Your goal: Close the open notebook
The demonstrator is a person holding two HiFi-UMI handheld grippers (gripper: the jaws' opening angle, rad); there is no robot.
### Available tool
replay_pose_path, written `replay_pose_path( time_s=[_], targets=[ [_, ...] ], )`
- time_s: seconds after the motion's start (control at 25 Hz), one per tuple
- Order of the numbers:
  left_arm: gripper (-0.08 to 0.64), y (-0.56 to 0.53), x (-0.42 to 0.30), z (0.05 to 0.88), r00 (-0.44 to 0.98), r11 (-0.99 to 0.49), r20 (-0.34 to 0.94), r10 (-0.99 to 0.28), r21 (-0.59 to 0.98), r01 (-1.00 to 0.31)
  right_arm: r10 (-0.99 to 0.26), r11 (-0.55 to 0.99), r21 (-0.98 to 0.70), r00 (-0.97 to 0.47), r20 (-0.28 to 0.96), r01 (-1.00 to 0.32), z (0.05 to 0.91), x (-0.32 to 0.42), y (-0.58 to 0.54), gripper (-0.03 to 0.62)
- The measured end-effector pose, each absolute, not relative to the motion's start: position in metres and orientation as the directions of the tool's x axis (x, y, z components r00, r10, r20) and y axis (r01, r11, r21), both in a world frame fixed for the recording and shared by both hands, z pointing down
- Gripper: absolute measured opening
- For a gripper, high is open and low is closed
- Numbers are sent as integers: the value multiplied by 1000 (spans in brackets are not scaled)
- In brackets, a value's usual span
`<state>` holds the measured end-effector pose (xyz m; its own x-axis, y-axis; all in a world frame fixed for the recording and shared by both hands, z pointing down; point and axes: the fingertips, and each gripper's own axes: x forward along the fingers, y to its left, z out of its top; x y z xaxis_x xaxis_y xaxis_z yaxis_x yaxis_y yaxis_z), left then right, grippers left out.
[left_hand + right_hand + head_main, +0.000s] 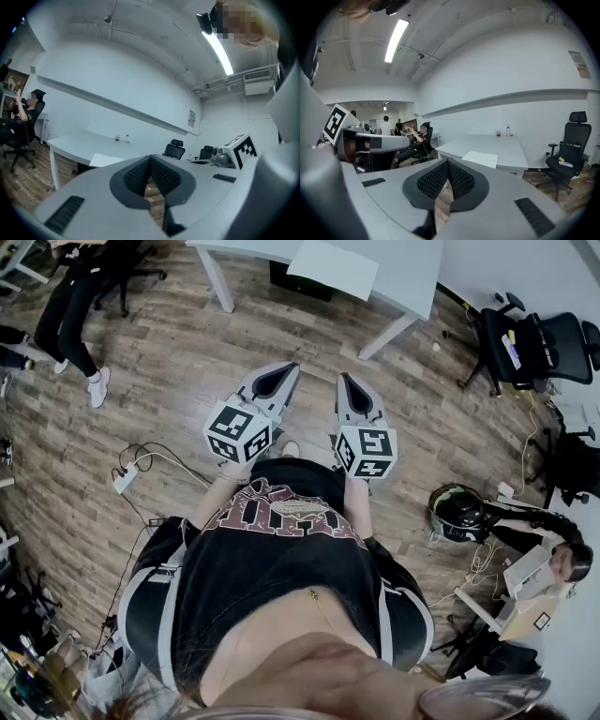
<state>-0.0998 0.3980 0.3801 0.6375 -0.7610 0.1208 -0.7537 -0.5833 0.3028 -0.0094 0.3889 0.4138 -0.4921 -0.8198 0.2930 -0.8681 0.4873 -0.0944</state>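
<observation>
A flat white notebook [333, 266] lies on the white table [412, 268] at the top of the head view, well ahead of both grippers. It also shows as a white sheet, the notebook [107, 160] in the left gripper view and the notebook [480, 159] in the right gripper view. My left gripper [281, 372] and right gripper [345, 381] are held side by side over the wooden floor, close to the person's chest. Both point toward the table. The left gripper [150, 160] and the right gripper [447, 162] each have their jaws together at the tips, with nothing between them.
A black office chair [534, 343] stands right of the table. A seated person's legs [70, 315] are at the top left. A power strip [126, 479] with cables lies on the floor to the left. A person [525, 526] sits at a desk on the right.
</observation>
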Motion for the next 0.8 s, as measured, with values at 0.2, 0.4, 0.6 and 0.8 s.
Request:
replay_pose_path(
  time_s=[0.2,0.4,0.6,0.8],
  targets=[
    [48,398,-92,379,635,-580,116,-763,308,-754,-819,490,-99,-497,286,-866,413,-2,389,18],
    [48,401,-82,380,633,-577,121,-765,306,-757,-823,492,-110,-503,265,-863,411,9,389,18],
    [48,404,-66,384,642,-584,129,-756,312,-750,-817,507,-100,-514,262,-856,412,21,388,18],
    [48,410,-52,385,642,-584,131,-755,311,-750,-810,520,-91,-524,264,-849,413,32,392,19]
  ],
)
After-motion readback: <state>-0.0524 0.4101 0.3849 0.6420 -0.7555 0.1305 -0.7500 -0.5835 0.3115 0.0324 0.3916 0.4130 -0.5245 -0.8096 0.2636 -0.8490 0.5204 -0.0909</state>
